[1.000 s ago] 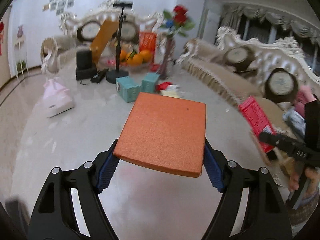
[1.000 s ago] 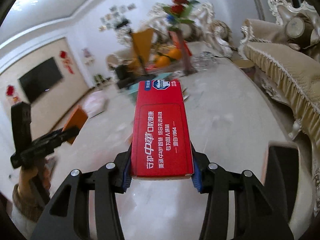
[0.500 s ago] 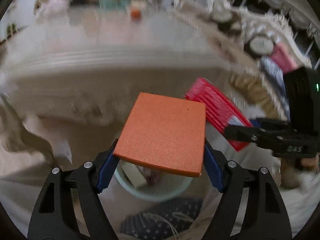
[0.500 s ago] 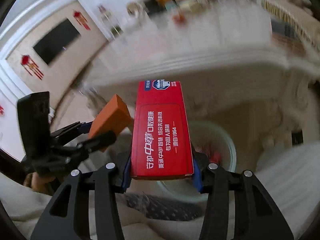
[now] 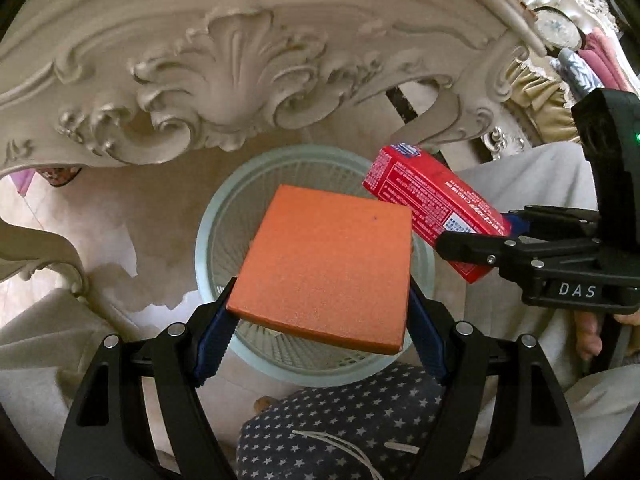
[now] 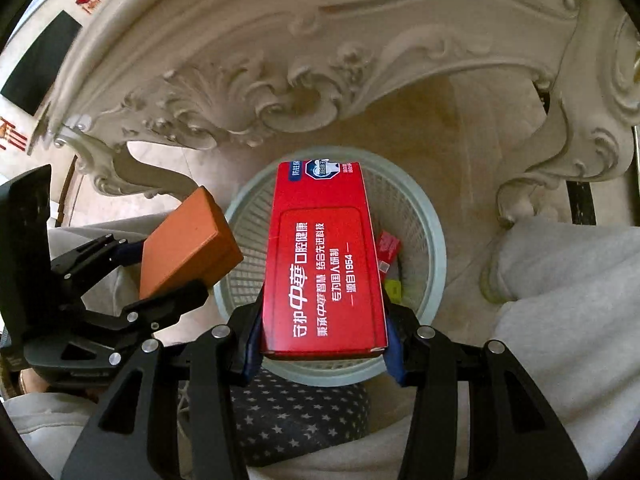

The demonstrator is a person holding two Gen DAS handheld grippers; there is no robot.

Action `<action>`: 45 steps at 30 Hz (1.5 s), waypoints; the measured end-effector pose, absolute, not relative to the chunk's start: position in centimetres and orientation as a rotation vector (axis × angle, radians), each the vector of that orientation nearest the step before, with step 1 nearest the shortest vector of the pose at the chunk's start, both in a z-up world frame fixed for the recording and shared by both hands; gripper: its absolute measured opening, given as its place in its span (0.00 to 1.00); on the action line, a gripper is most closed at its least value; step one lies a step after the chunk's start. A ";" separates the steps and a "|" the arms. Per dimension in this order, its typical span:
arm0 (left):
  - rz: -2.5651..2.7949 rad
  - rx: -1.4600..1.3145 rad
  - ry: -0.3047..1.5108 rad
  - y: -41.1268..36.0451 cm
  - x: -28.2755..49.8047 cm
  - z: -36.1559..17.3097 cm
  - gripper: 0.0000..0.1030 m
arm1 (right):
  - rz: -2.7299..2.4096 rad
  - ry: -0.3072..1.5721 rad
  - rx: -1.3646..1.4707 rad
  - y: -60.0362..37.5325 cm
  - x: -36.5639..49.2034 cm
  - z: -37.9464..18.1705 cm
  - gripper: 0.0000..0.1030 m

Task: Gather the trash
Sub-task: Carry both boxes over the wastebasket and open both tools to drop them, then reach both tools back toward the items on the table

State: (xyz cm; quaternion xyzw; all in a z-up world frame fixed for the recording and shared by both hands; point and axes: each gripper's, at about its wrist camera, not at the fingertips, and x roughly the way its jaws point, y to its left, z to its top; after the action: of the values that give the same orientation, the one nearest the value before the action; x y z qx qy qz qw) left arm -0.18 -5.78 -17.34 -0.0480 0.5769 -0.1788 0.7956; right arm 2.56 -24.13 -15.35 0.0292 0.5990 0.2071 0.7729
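My left gripper (image 5: 320,332) is shut on a flat orange box (image 5: 328,264) and holds it over a pale green mesh waste basket (image 5: 216,220) on the floor. My right gripper (image 6: 324,344) is shut on a long red toothpaste box (image 6: 324,264), also above the basket (image 6: 432,232). In the left wrist view the red box (image 5: 432,204) hangs over the basket's right rim. In the right wrist view the orange box (image 6: 184,244) is over the left rim. Small red and yellow wrappers (image 6: 390,252) lie inside the basket.
A carved cream table apron (image 5: 224,72) arches over the far side of the basket, with its legs (image 6: 532,184) on either side. A dark star-patterned slipper (image 5: 340,424) is at the near rim. Grey trouser legs (image 6: 568,288) flank the basket.
Both grippers swung down from looking across the table top to looking at the floor. The basket has come into view beneath the two held boxes, and both boxes are still gripped.
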 end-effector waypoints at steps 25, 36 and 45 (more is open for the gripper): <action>-0.495 -0.107 1.164 -4.7 -0.7 -11.1 0.82 | 0.600 1.225 0.111 -24.7 2.8 -9.5 0.64; -0.357 0.021 0.751 -3.9 9.9 2.4 0.82 | 0.411 0.750 0.137 -27.0 11.3 3.2 0.64; -0.203 -0.059 0.806 -6.5 25.1 1.4 0.82 | 0.367 0.740 0.026 -19.6 27.7 7.3 0.64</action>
State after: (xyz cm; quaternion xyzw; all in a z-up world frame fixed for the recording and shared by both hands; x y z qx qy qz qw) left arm 25.09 -6.49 1.41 -0.0288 0.3914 -0.0988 0.9144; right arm 27.68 -19.60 7.29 0.0124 0.3595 0.1784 0.9158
